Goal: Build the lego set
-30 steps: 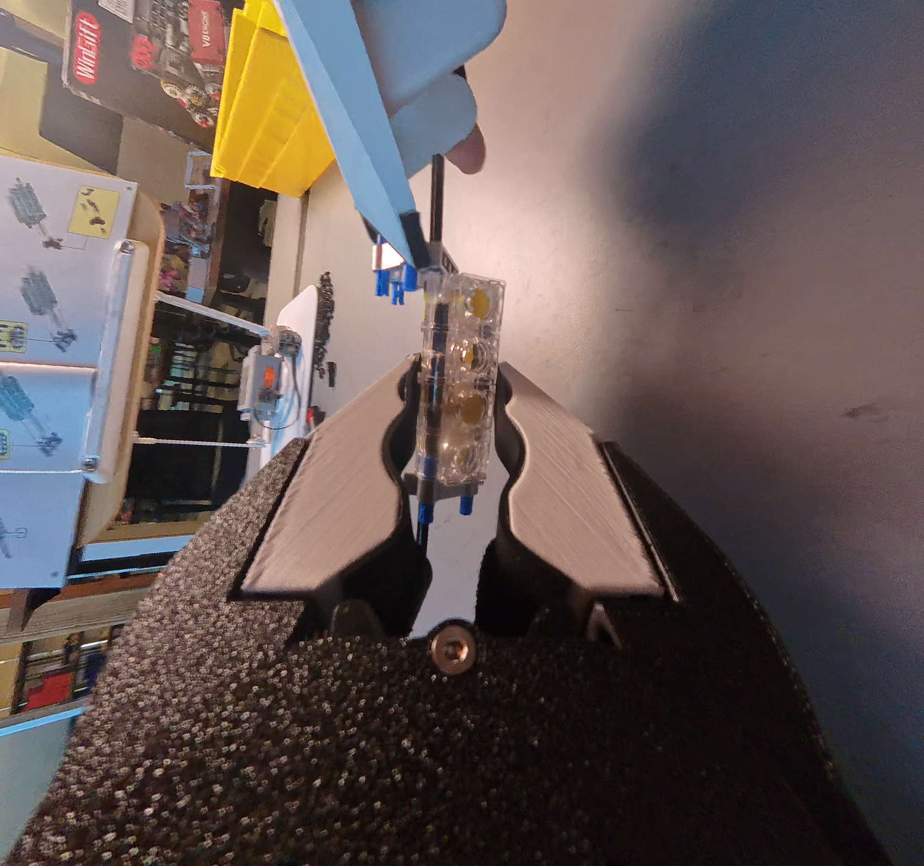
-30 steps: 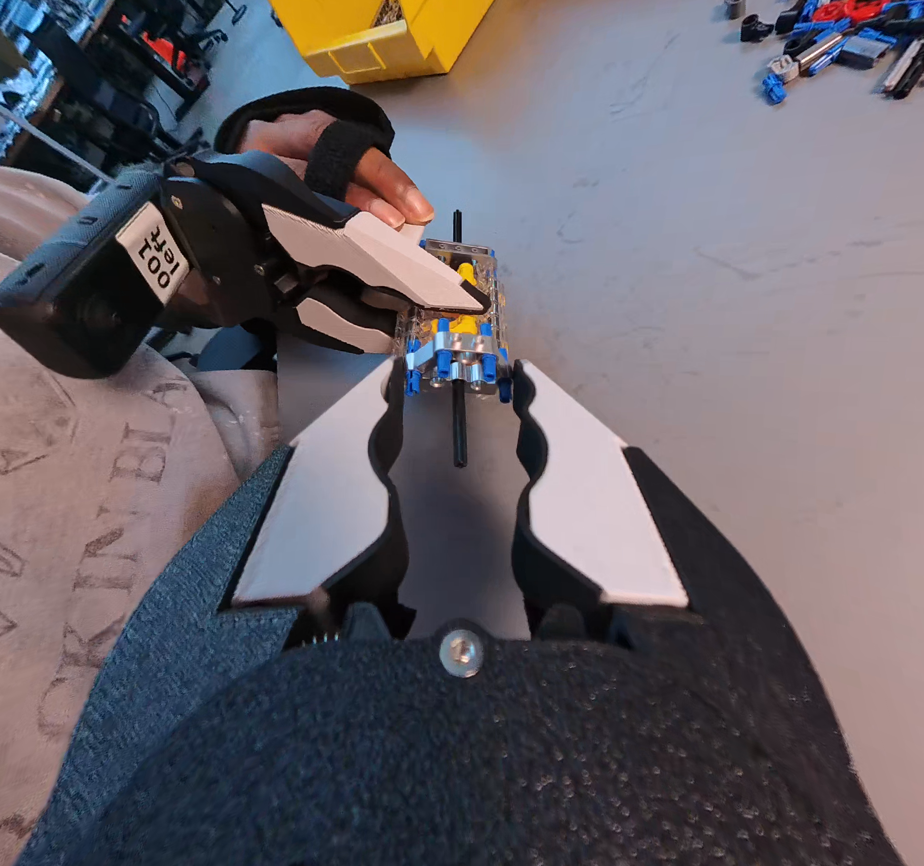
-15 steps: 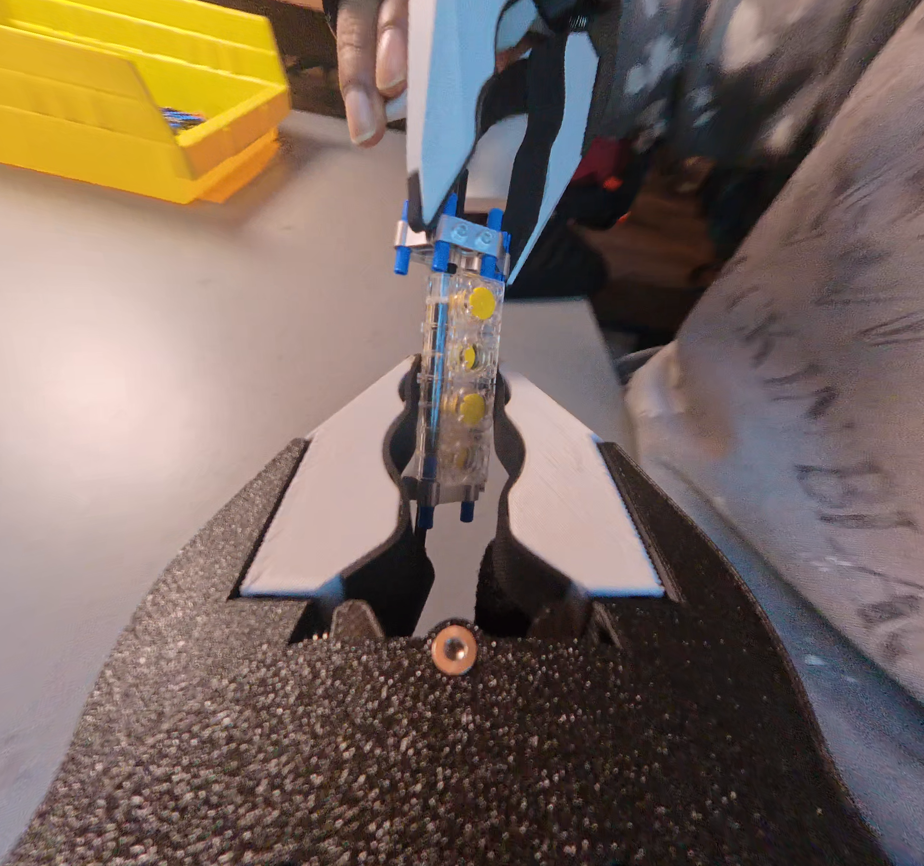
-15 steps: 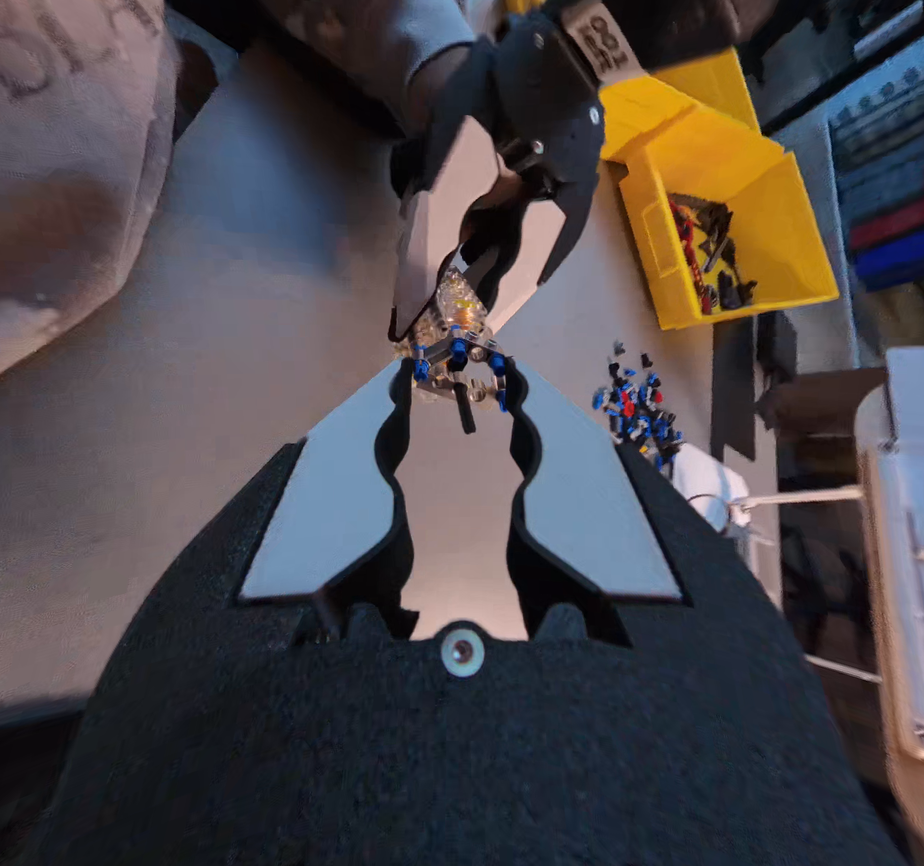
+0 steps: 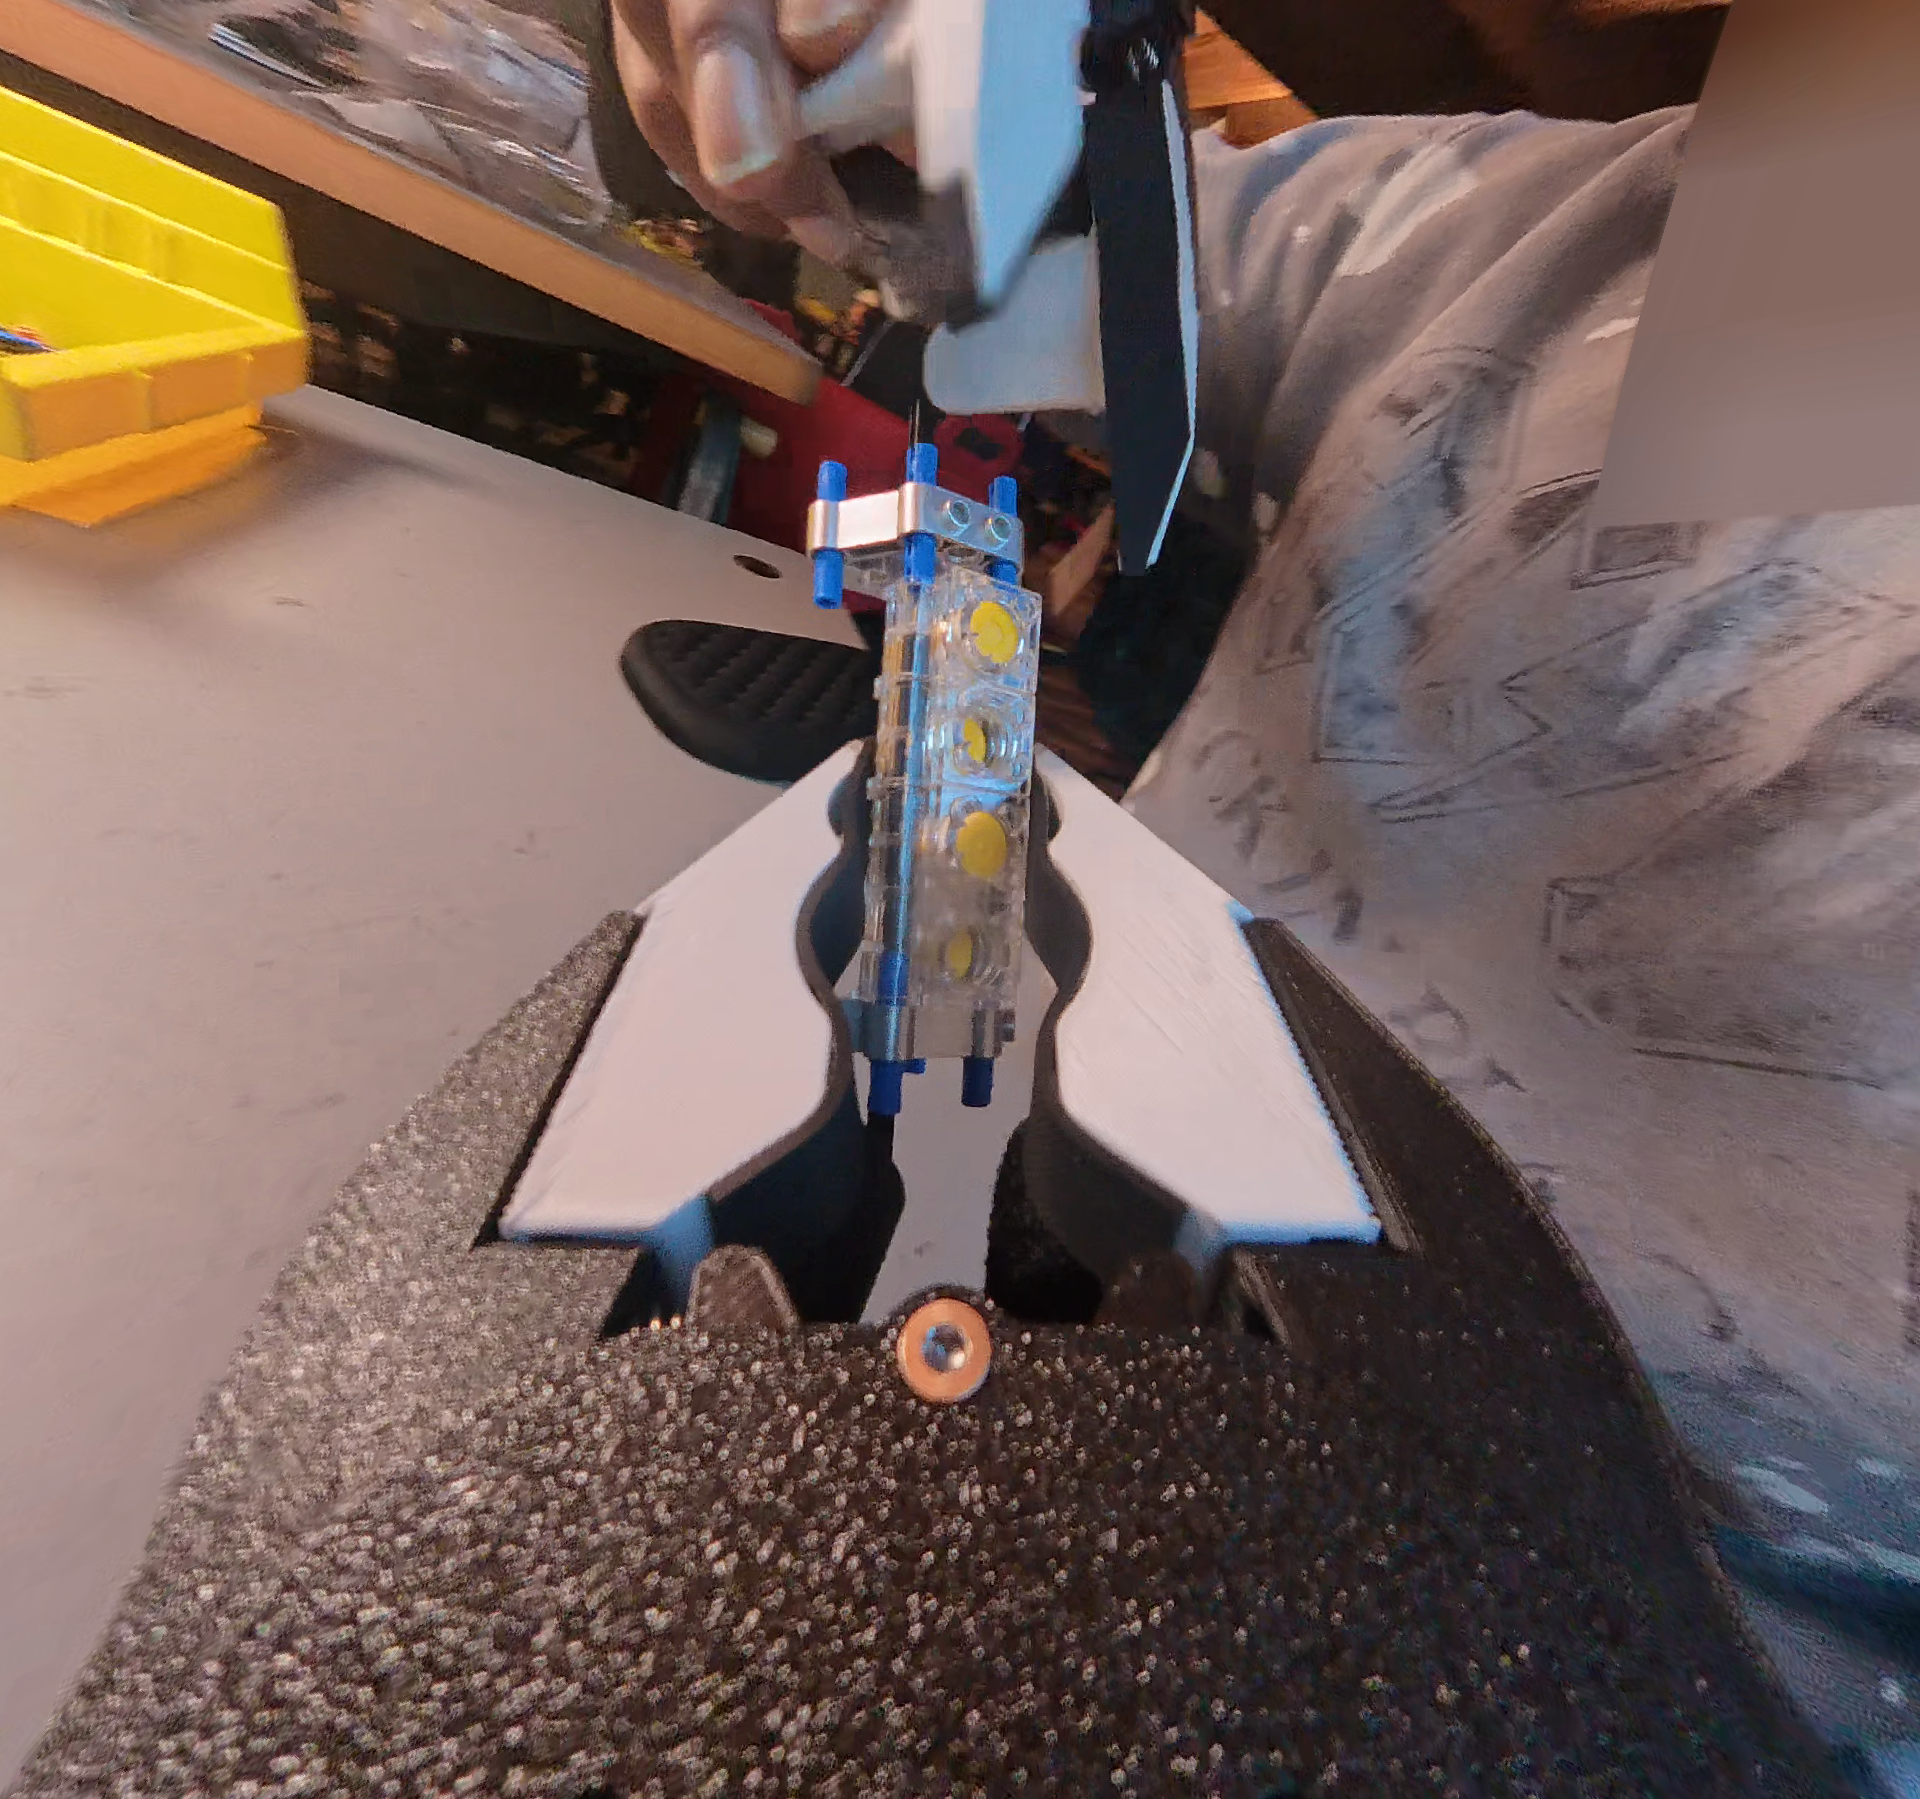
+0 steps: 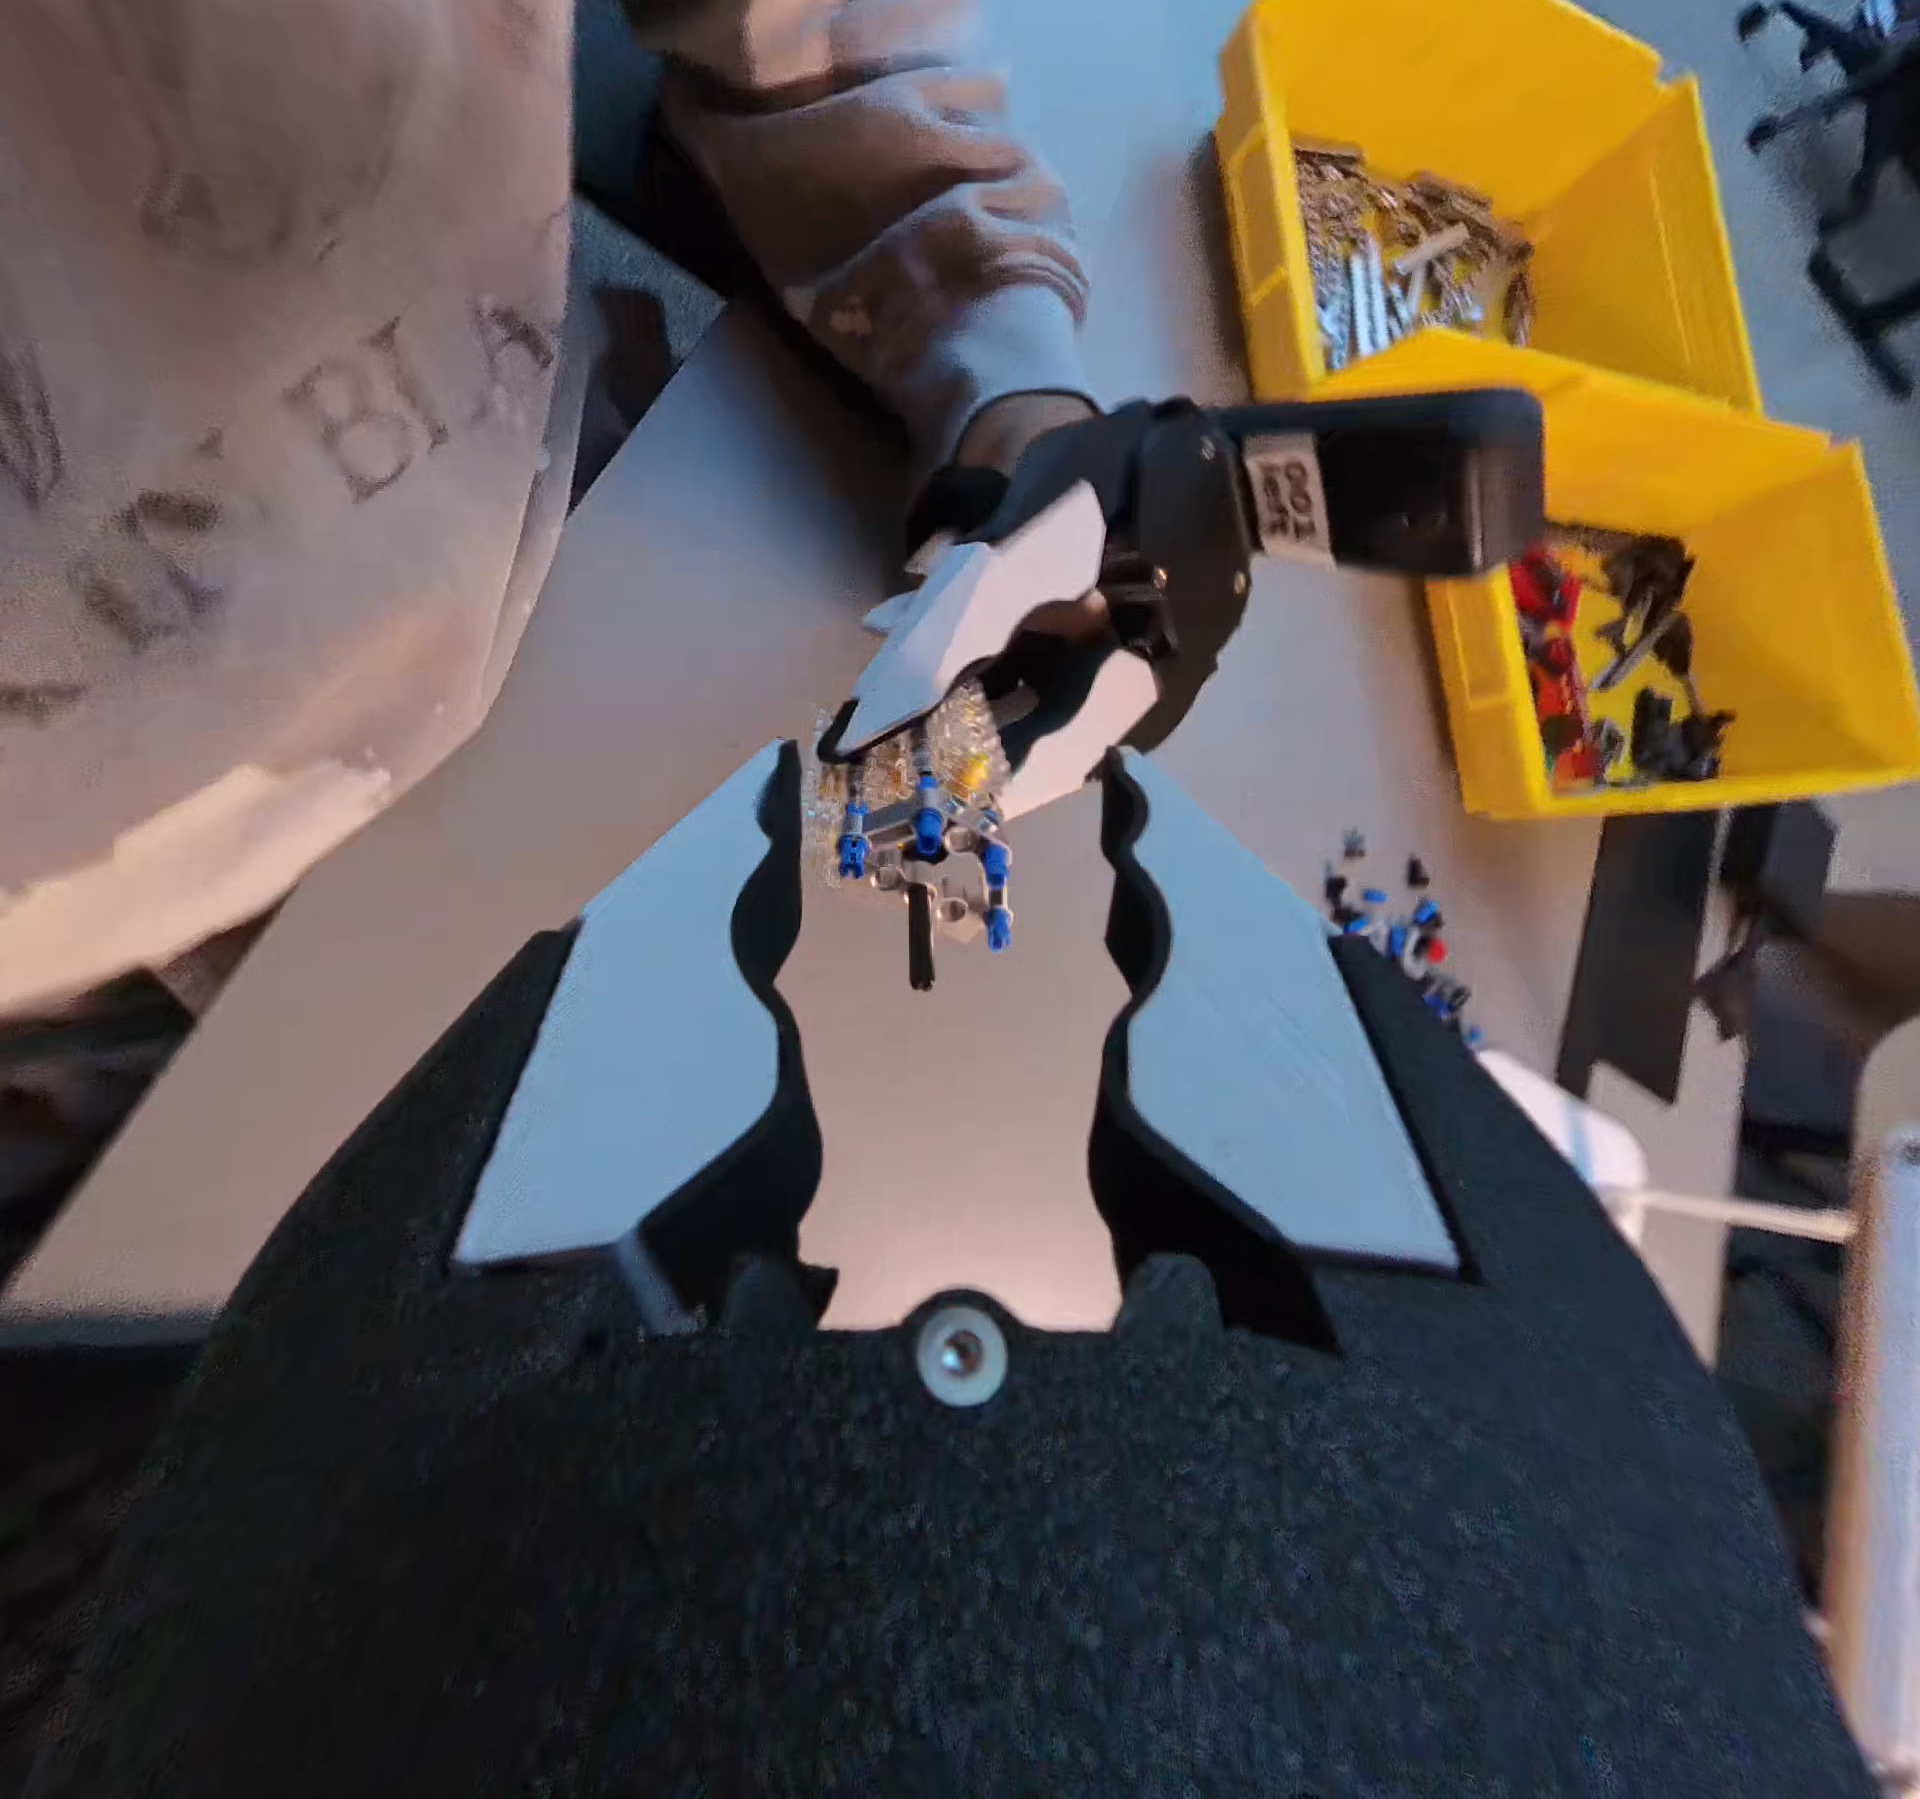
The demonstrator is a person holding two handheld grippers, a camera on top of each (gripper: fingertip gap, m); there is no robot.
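My left gripper (image 5: 951,783) is shut on a clear brick assembly (image 5: 956,814) with yellow discs inside, blue pins and a grey beam (image 5: 914,528) at its far end. A black axle (image 6: 920,939) sticks out of that end. My right gripper (image 6: 948,752) is open, with its jaws either side of the beam end of the assembly (image 6: 904,799) and not touching it. In the left wrist view the right gripper (image 5: 1049,419) hangs just above the assembly, held by a hand (image 5: 727,66). The left gripper (image 6: 925,778) shows in the right wrist view, clamping the assembly.
Two yellow bins (image 6: 1455,66) (image 6: 1787,627) with parts stand on the grey table (image 6: 675,554), and a pile of small loose parts (image 6: 1392,928) lies near them. Another yellow bin (image 5: 125,326) is at far left. The person's patterned sweatshirt (image 5: 1507,710) is close on the right. The tips of one gripper are about 5 cm away from the tips of the other.
My right gripper has opened, let go of the beam end of the assembly and drawn back a little. My left gripper kept its hold while both turned.
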